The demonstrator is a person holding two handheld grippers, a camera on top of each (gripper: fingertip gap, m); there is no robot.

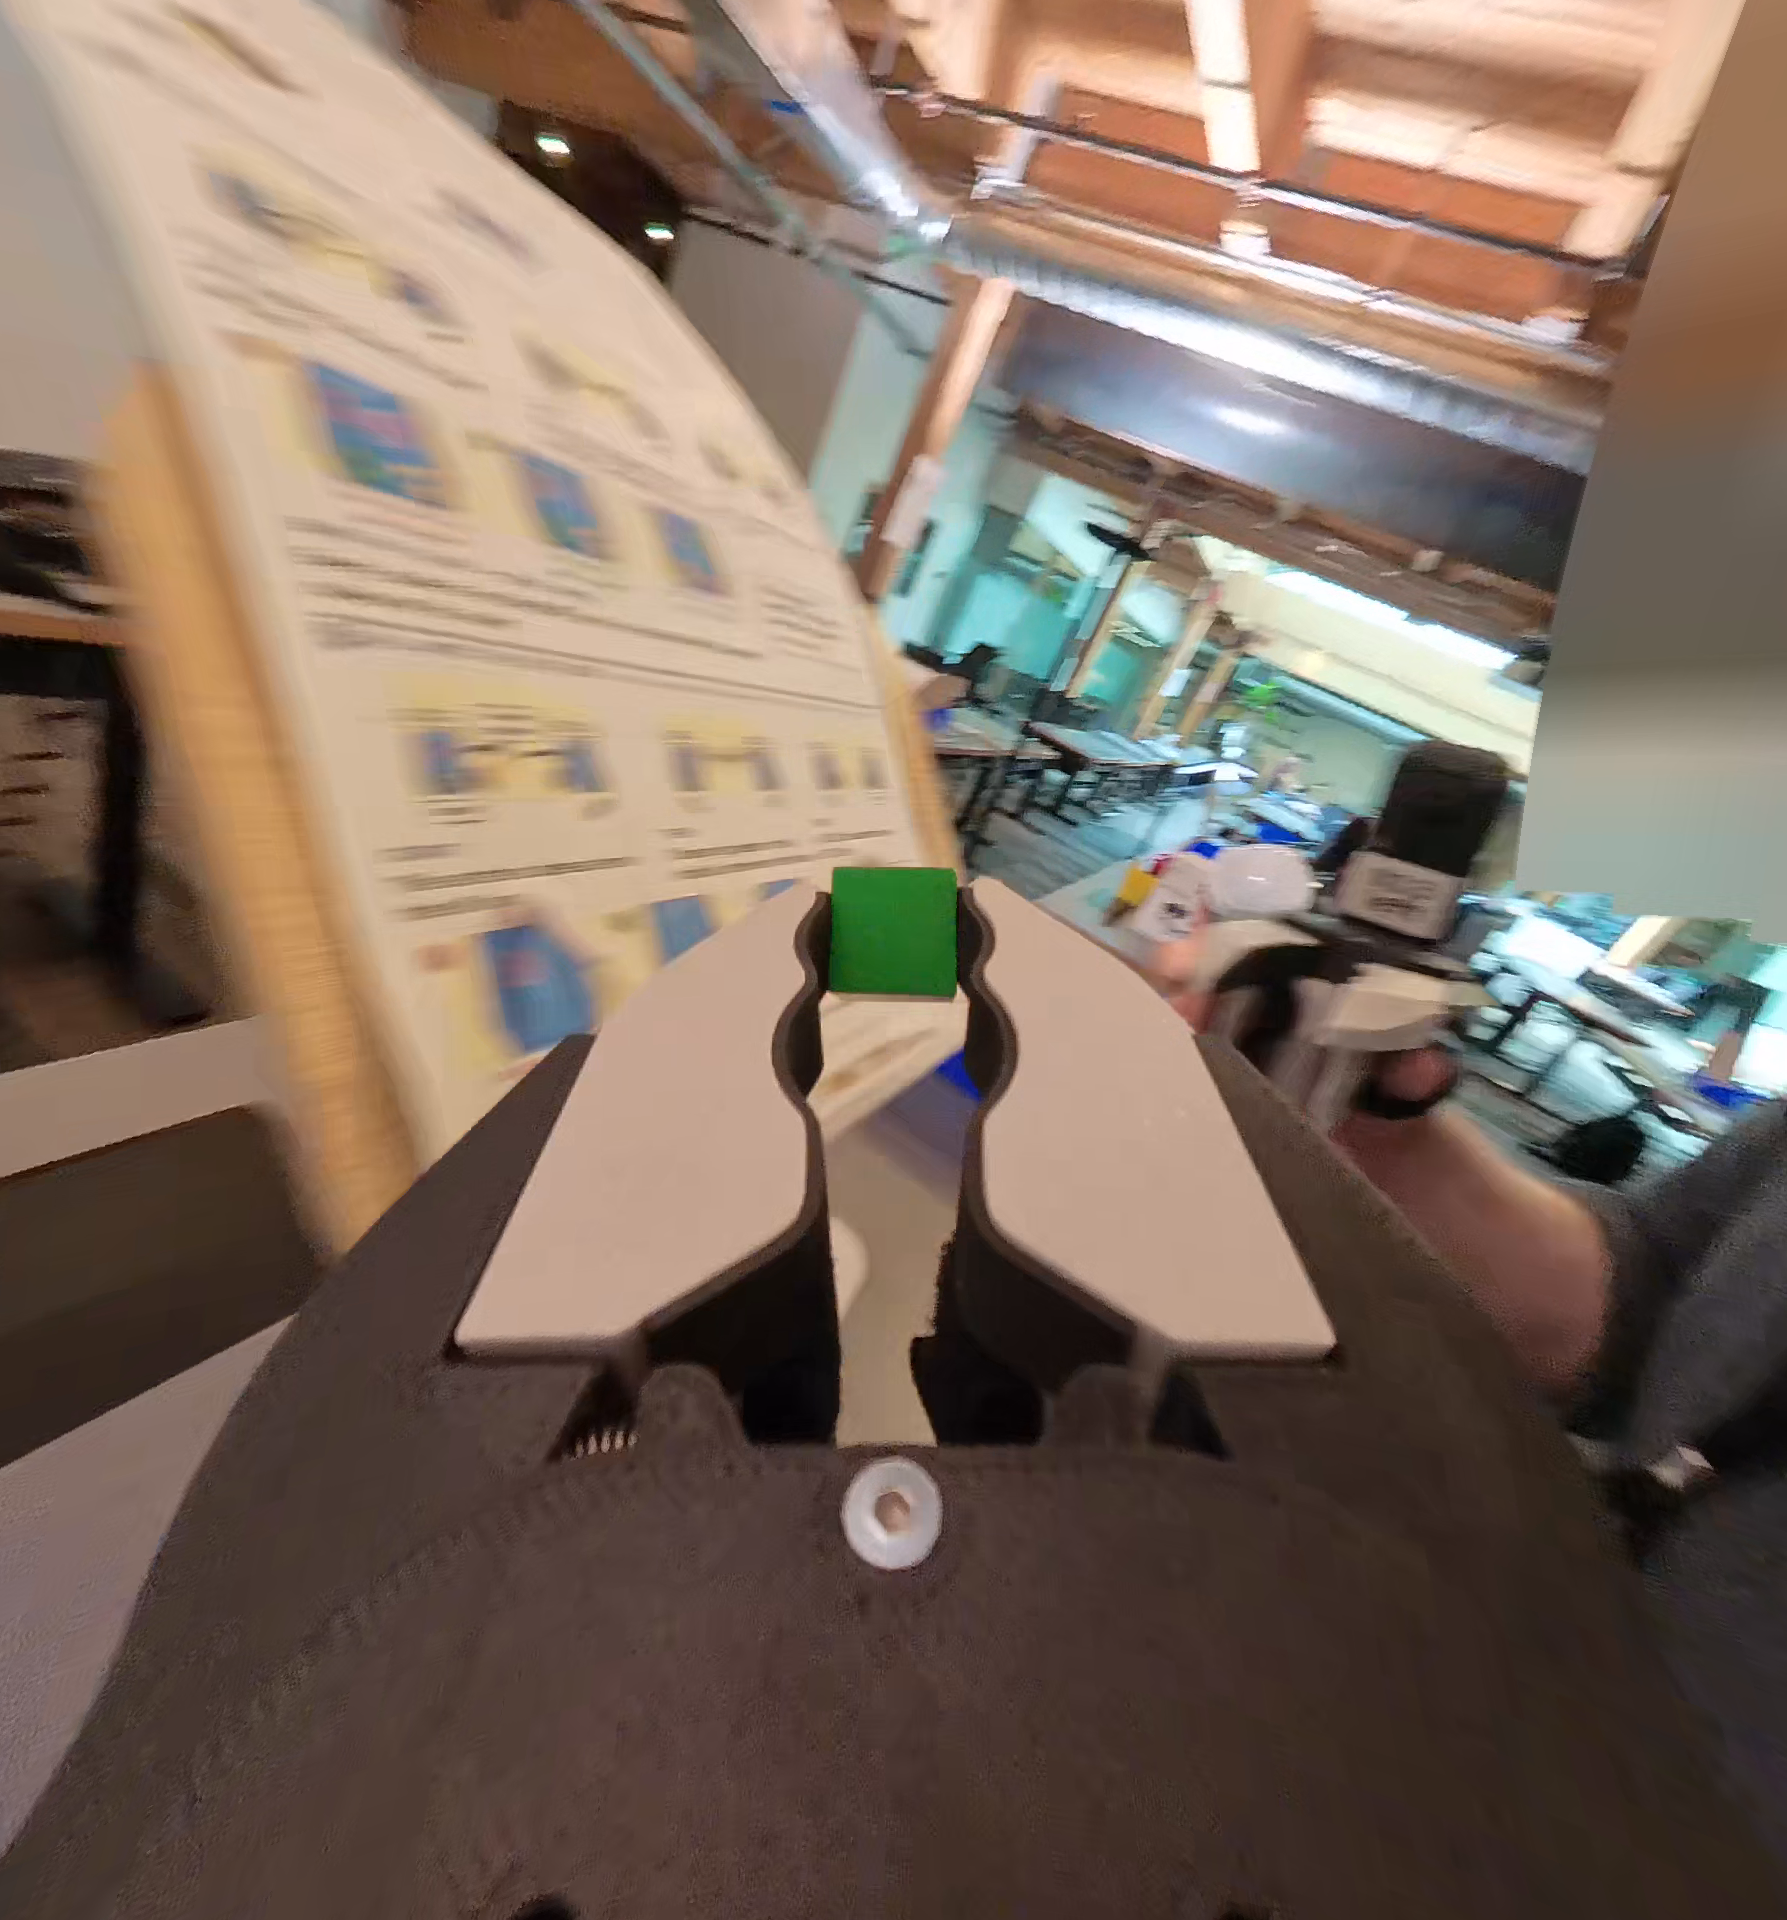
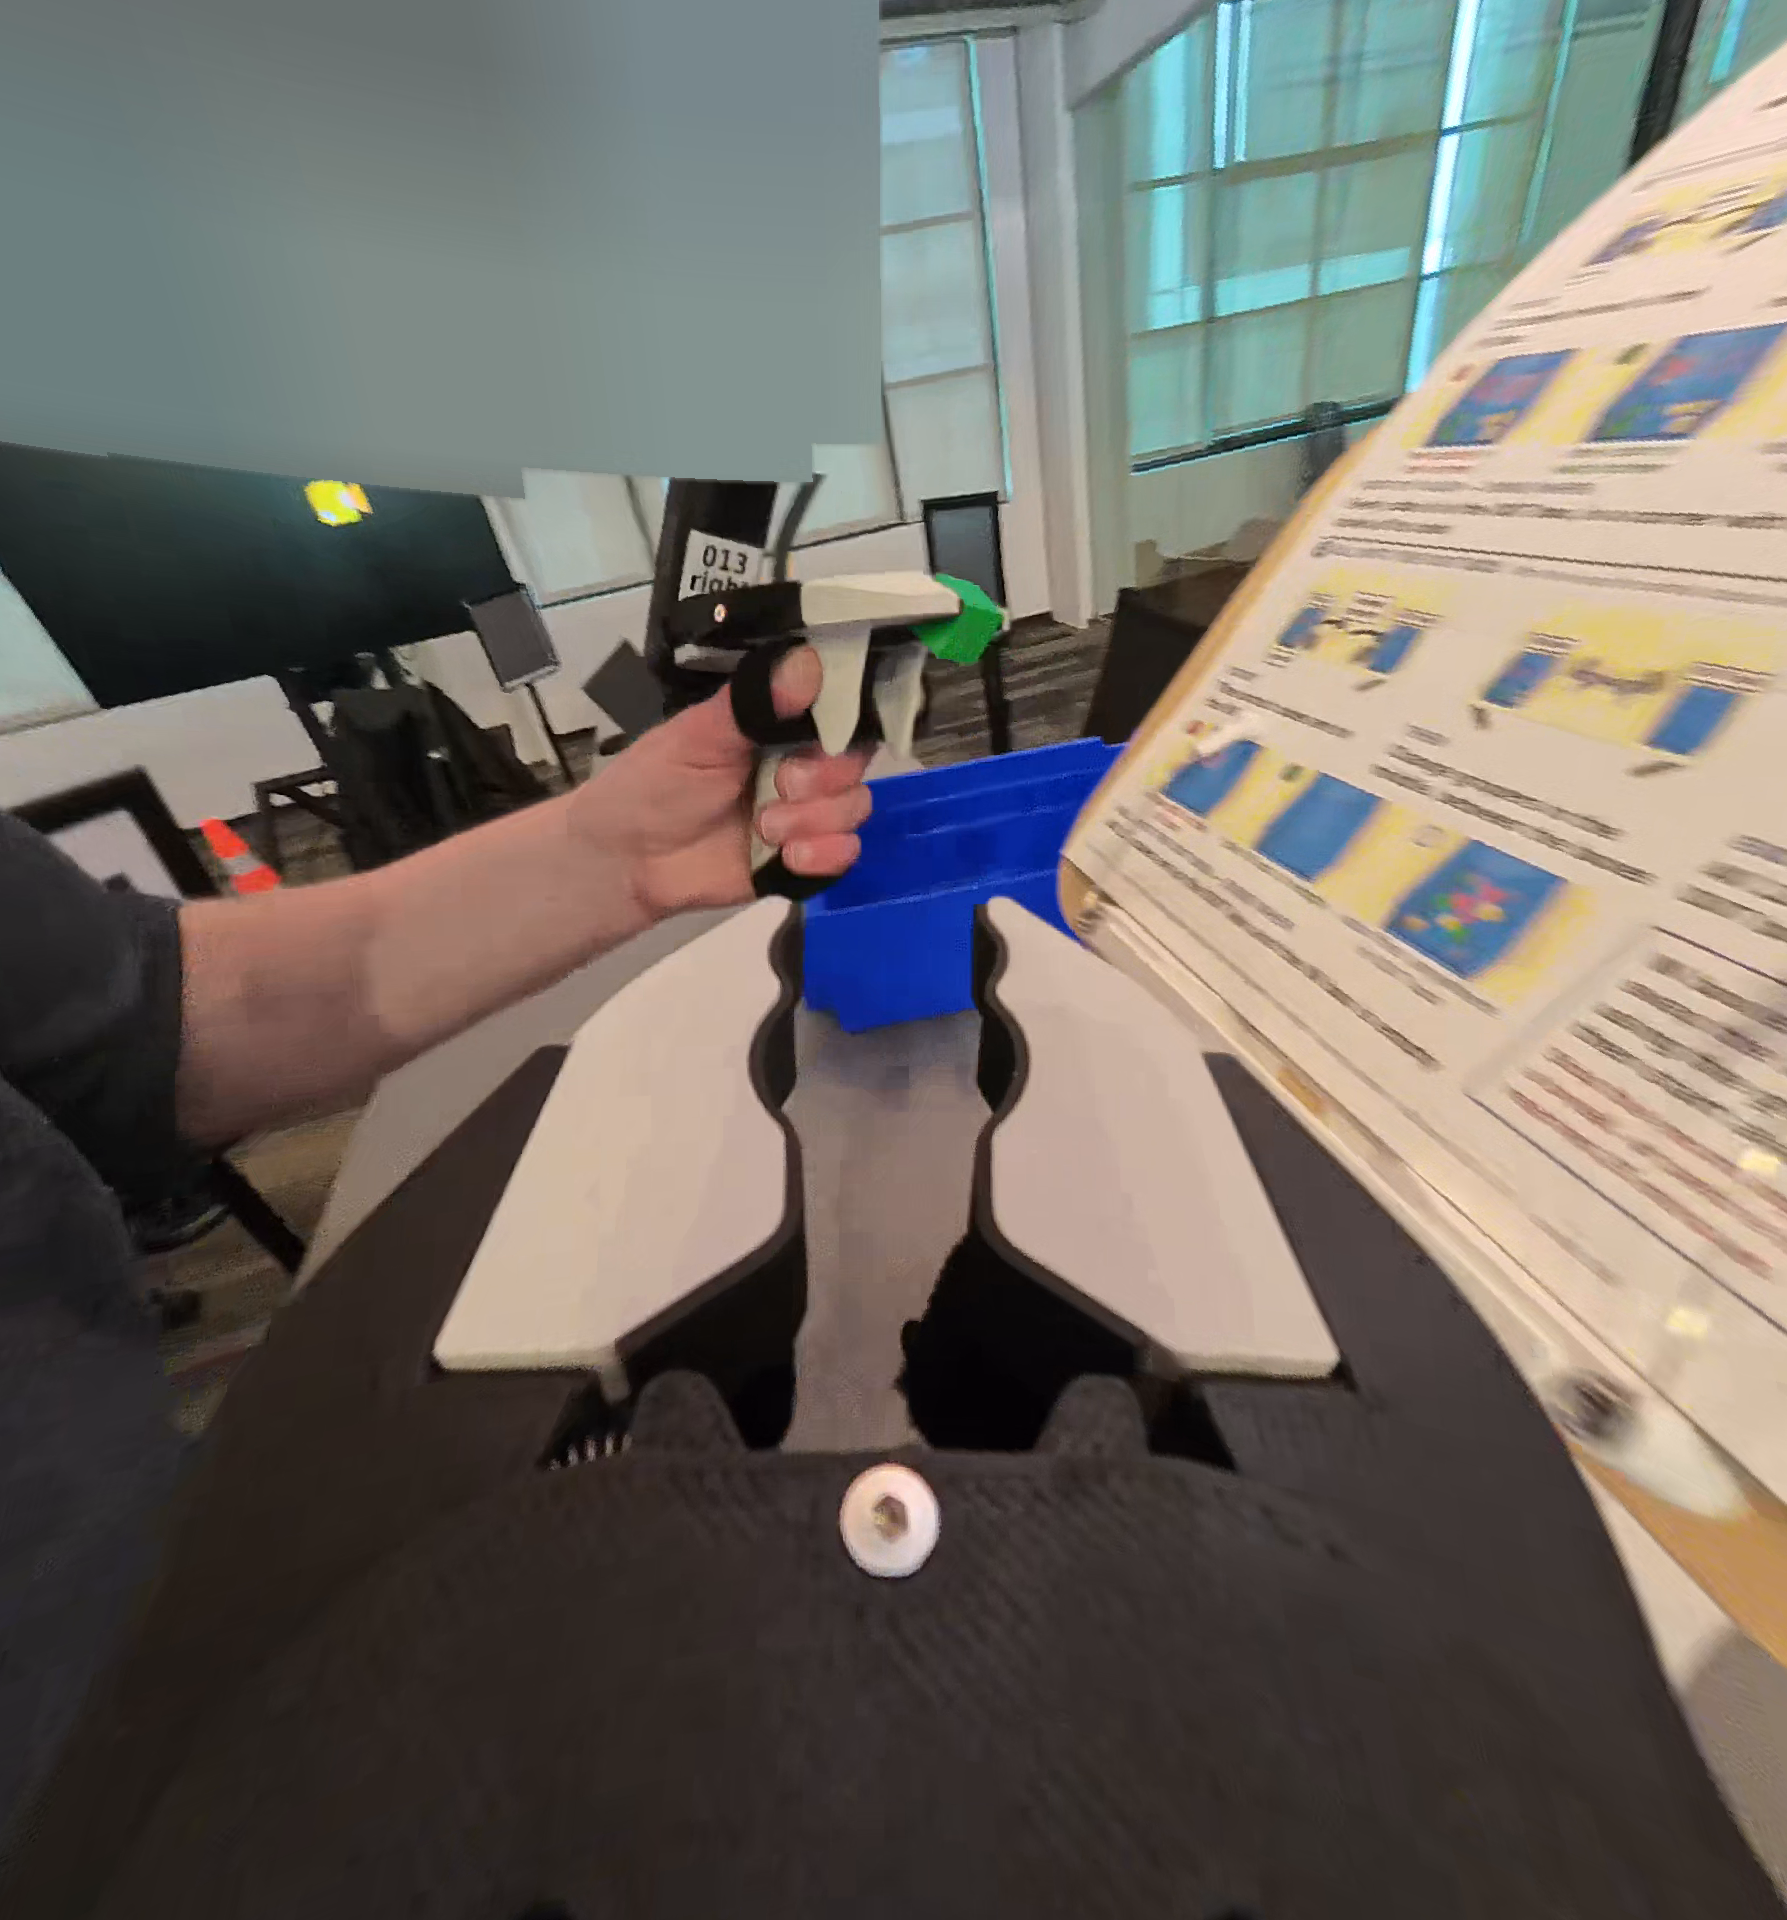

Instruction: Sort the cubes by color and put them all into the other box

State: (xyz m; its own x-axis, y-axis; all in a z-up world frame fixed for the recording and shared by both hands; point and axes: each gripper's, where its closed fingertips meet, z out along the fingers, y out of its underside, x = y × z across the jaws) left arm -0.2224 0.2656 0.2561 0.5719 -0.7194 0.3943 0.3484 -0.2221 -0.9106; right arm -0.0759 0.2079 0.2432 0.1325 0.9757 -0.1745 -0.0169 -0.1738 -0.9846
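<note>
My left gripper (image 1: 891, 940) is shut on a green cube (image 1: 891, 933); both pads press on its sides at the fingertips. In the right wrist view, this same gripper (image 2: 956, 623) is held up in the air by a hand (image 2: 723, 800), with the green cube (image 2: 964, 621) at its tip, above a blue box (image 2: 972, 831). My right gripper (image 2: 884, 935) is open with nothing between its pads. It points at the near wall of the blue box, which stands on the grey table (image 2: 868, 1195). The inside of the box is hidden.
A large tilted board with printed pages (image 1: 515, 582) stands close on the left of the left wrist view; in the right wrist view the board (image 2: 1491, 779) stands close on the right, next to the blue box. A person's arm (image 2: 369, 987) crosses the left side.
</note>
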